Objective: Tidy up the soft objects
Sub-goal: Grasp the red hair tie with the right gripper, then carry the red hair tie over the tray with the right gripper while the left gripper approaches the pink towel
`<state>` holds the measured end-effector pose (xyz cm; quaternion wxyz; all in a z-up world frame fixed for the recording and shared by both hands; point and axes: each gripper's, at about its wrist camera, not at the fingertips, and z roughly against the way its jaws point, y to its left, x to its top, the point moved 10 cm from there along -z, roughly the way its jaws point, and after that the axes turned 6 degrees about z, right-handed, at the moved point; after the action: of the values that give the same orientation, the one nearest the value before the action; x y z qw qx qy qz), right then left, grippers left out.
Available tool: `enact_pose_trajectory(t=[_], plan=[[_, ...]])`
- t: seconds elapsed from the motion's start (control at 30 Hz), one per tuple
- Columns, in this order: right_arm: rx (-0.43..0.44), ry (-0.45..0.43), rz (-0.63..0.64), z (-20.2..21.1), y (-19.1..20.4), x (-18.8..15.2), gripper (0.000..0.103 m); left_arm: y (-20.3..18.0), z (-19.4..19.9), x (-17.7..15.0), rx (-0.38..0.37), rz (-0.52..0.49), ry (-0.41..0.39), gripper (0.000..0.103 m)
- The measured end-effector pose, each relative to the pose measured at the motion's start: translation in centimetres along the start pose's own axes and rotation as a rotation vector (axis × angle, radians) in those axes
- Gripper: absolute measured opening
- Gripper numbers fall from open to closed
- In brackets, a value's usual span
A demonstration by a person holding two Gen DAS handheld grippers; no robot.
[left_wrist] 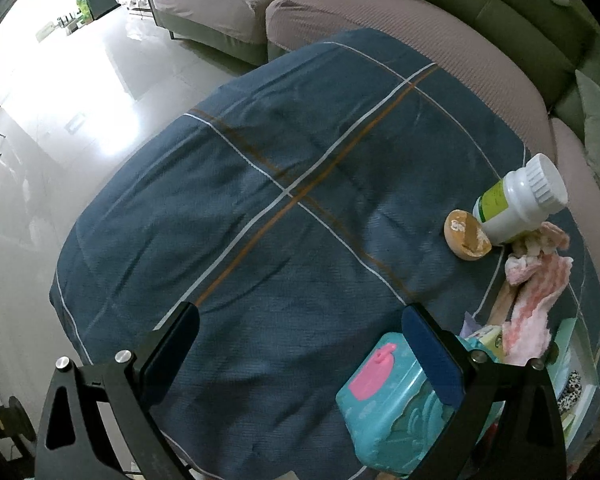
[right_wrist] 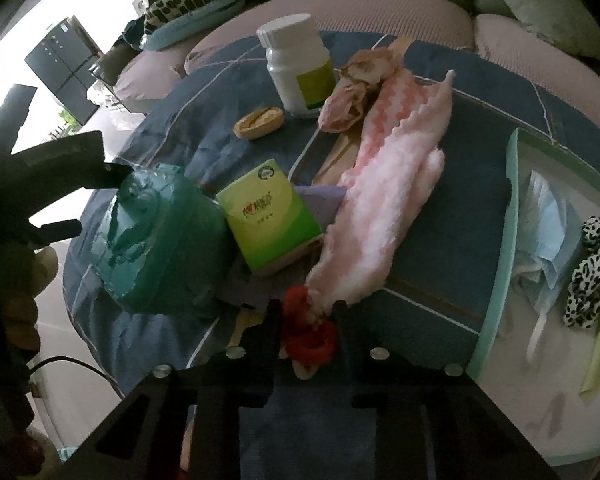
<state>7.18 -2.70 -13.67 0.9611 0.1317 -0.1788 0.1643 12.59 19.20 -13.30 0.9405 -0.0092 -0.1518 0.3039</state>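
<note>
The right gripper (right_wrist: 306, 320) is clamping the pink fuzzy sock (right_wrist: 384, 216) by its red cuff mid-blanket, the left gripper (left_wrist: 300, 344) gapes empty, and the tray (right_wrist: 512, 216) at the blanket's (right_wrist: 452, 272) right edge already holds a leopard scrunchie (right_wrist: 592, 276) and blue mask (right_wrist: 544, 224), so plenty's left.

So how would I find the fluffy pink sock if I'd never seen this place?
Look at the blue checked blanket spread over the sofa. The pink sock lies long across it, between the green box and the tray. It is the only fuzzy pink-and-white striped thing, with a red cuff in the right hand-held gripper.
</note>
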Motion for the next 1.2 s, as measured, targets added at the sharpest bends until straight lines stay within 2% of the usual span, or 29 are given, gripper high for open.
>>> enact_pose_trajectory(t=[0.2, 0.5, 0.8, 1.0, 1.2], plan=[[0.012, -0.029, -0.007, 0.6, -0.1, 0.5, 0.021, -0.1, 0.2, 0.0, 0.002, 0.002, -0.01, 0.101], [0.019, -0.067, -0.056, 2.1, -1.9, 1.0, 0.021, -0.3, 0.3, 0.1, 0.003, -0.008, -0.014, 0.101], [-0.005, -0.081, -0.109, 2.7, -4.1, 1.2, 0.021, -1.0, 1.3, 0.2, -0.029, -0.022, -0.031, 0.101], [-0.041, -0.114, -0.17, 4.1, -7.0, 1.3, 0.021, -2.9, 3.0, -0.1, -0.09, -0.068, -0.054, 0.101], [-0.083, -0.149, -0.251, 6.0, -10.3, 1.0, 0.021, -7.8, 4.5, -1.2, -0.155, -0.175, -0.07, 0.101]])
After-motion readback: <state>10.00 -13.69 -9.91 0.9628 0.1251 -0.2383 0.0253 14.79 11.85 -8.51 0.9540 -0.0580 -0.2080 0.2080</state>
